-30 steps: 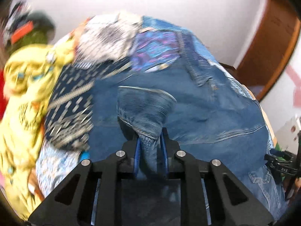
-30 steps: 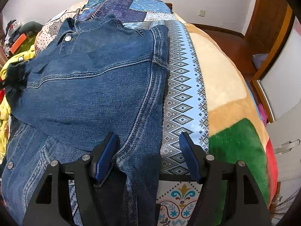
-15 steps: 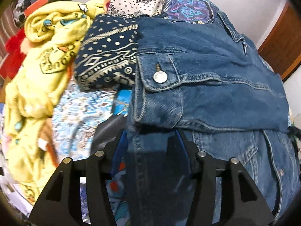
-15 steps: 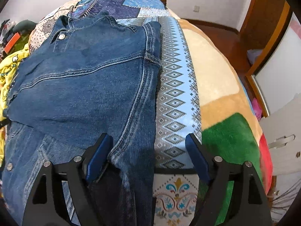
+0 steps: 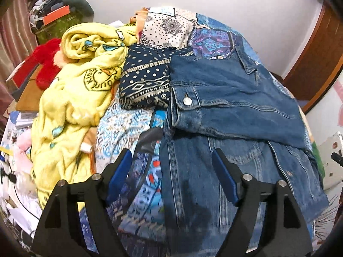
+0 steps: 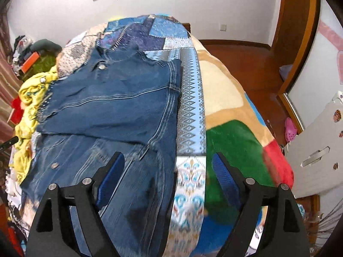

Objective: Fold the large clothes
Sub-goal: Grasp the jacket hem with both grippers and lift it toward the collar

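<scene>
Here the blue denim jacket (image 5: pixel 231 98) lies on the bed with the patchwork quilt (image 6: pixel 190 107), its upper half folded down over the lower half, a metal button (image 5: pixel 187 101) showing at the folded corner. The left gripper (image 5: pixel 171 171) hangs above the jacket's left edge; its blue-padded fingers (image 5: pixel 224 176) are spread and opening wider, pinching nothing, with denim and quilt lying below the gap. The right gripper (image 6: pixel 167 172) hangs over the jacket's right edge where it meets the quilt's light-blue diamond-patterned band (image 6: pixel 190 115); its fingers (image 6: pixel 110 176) are likewise spread, opening a little more, and grip nothing. Just beside the jacket's far left corner sits a folded navy cloth with white dots (image 5: pixel 145 81), and beyond it a crumpled yellow fleece blanket (image 5: pixel 81 85).
</scene>
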`<state>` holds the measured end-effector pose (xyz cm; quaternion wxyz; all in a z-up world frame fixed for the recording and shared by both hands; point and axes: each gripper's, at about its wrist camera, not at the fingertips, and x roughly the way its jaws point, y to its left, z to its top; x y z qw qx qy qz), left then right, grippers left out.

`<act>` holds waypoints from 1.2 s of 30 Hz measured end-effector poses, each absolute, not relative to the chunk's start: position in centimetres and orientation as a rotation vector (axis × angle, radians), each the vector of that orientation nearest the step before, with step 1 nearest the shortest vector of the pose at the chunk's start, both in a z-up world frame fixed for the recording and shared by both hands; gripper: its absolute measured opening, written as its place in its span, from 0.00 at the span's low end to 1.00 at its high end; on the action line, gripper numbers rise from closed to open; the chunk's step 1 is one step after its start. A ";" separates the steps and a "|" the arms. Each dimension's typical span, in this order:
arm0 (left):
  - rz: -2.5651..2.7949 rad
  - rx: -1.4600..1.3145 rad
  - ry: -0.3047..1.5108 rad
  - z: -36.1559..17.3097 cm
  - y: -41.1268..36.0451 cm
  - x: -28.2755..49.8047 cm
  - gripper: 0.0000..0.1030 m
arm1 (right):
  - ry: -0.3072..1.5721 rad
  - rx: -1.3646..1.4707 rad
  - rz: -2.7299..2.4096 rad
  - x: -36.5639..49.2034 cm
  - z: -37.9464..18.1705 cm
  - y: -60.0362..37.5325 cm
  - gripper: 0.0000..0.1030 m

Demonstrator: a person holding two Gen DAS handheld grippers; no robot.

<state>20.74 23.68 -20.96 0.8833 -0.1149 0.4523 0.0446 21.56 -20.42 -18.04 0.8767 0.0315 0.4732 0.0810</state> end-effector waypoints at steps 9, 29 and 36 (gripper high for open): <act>0.069 -0.358 1.062 -25.9 22.8 15.8 0.75 | 1.081 0.206 0.216 17.8 -22.1 -19.4 0.79; 0.115 -0.222 0.985 -26.0 17.9 12.2 0.15 | 1.046 0.307 0.332 14.1 -22.7 -18.0 0.31; 0.100 -0.215 0.864 -21.8 17.9 13.4 0.10 | 0.969 0.305 0.380 15.5 -20.8 -17.7 0.14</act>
